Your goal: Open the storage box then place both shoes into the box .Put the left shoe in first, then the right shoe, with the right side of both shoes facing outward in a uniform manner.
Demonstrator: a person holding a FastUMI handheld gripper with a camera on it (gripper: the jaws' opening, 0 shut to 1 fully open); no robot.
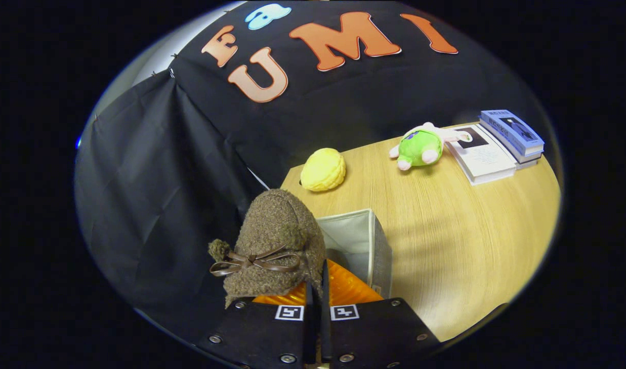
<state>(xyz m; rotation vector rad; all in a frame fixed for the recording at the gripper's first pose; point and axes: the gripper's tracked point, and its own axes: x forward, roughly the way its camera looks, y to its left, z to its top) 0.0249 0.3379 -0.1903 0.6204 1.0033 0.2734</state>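
A brown shoe (277, 246) of curly, woolly fabric hangs at the gripper (317, 287), toe rounded and raised, with a thin brown leather bow (254, 262) across its front and a small pompom to one side. Its orange ribbed sole (343, 289) faces back toward the gripper. The two fingers stand almost together, only a thin slit between them, and they seem to pinch the shoe's rear edge, though the exact contact is hidden behind the shoe itself. Just beyond the shoe sits the storage box (361, 246), a grey fabric cube with its top open and a pale lining inside; it stands at the near corner of the wooden table (461, 246), close to the table's edge by the black cloth wall. Farther back a yellow, bumpy knitted lump (323, 169) lies near the table's far edge, a green plush toy (420, 147) rests beside it, and a stack of books (497, 146) sits past the toy. Between the box and these things the light wood-grain tabletop lies bare and broad.
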